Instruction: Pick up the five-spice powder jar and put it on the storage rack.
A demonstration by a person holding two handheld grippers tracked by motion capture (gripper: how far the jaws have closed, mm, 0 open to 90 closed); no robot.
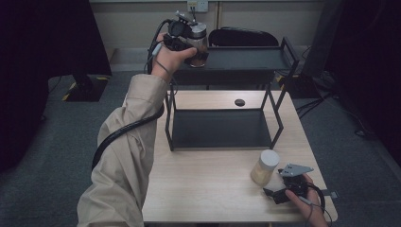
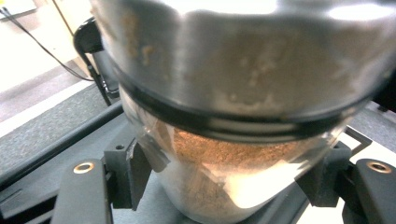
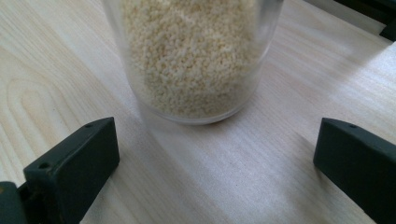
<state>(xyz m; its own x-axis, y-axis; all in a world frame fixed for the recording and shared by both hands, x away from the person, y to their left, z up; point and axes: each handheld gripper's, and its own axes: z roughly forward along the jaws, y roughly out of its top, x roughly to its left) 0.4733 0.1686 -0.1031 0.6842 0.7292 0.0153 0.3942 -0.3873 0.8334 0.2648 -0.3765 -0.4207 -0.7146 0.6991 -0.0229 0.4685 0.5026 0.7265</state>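
Left tongs (image 1: 197, 47) pinch a jar of brown powder (image 1: 198, 43) over the rack's top shelf (image 1: 246, 59); judged best lowered level and let go once the base sits flat. Right tongs (image 3: 215, 154) spread just short of the grain jar (image 1: 265, 166), upright on the desk (image 1: 203, 184). No labels or writing legible.

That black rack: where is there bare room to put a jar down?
The rack's lower shelf is bare from post to post. The top shelf lies free right of the brown-filled jar. It is crowded around the pale-grain jar at the table's front right.
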